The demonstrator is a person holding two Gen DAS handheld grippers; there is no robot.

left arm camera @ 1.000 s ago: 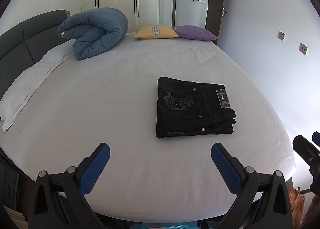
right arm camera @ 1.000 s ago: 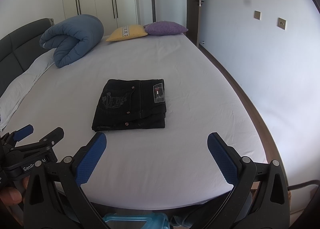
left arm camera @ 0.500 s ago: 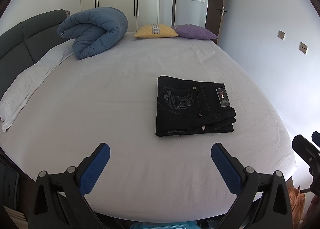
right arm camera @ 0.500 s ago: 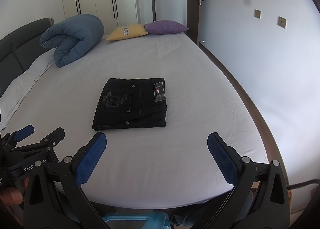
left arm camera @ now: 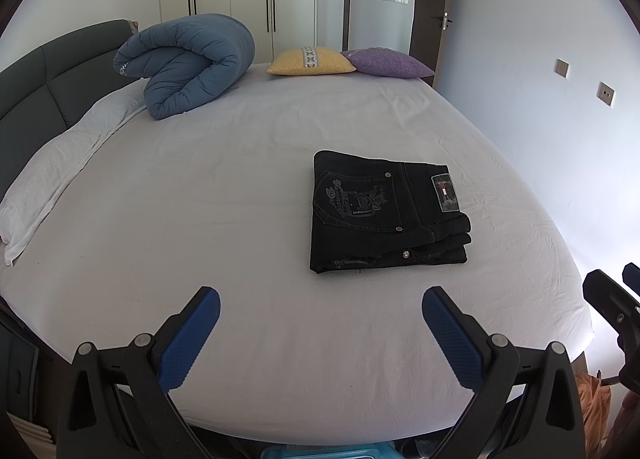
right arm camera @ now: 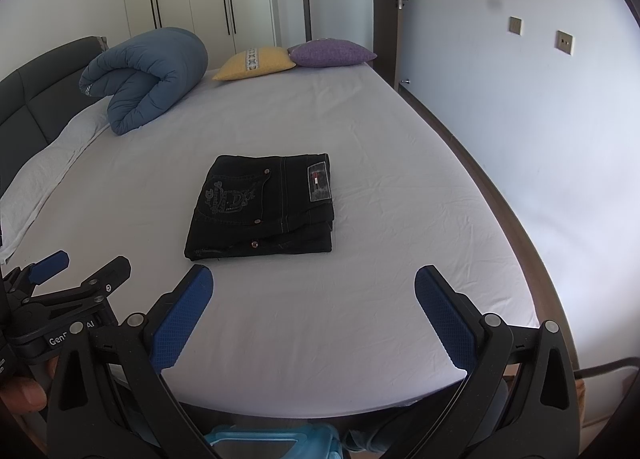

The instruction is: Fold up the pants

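Black jeans point(left arm camera: 384, 211) lie folded into a compact rectangle on the white bed sheet point(left arm camera: 200, 199), back pocket embroidery and a label facing up. The same black jeans point(right arm camera: 264, 207) sit centred in the right wrist view. My left gripper point(left arm camera: 320, 323) hangs open over the bed's near edge, well short of the jeans, with nothing between its blue pads point(left arm camera: 188, 339). My right gripper point(right arm camera: 314, 311) is open too, empty, just in front of the jeans. The left gripper point(right arm camera: 60, 279) shows at the left edge of the right wrist view.
A rolled blue duvet point(left arm camera: 188, 63) lies at the far left by the grey headboard point(left arm camera: 32, 99). A yellow cushion point(left arm camera: 310, 61) and a purple cushion point(left arm camera: 386, 63) rest at the far end. White pillows point(left arm camera: 52, 171) line the left side. A wall point(right arm camera: 520, 119) runs close along the right.
Both grippers have barely moved; the views shifted only slightly. The jeans lie as before and both grippers stay open.
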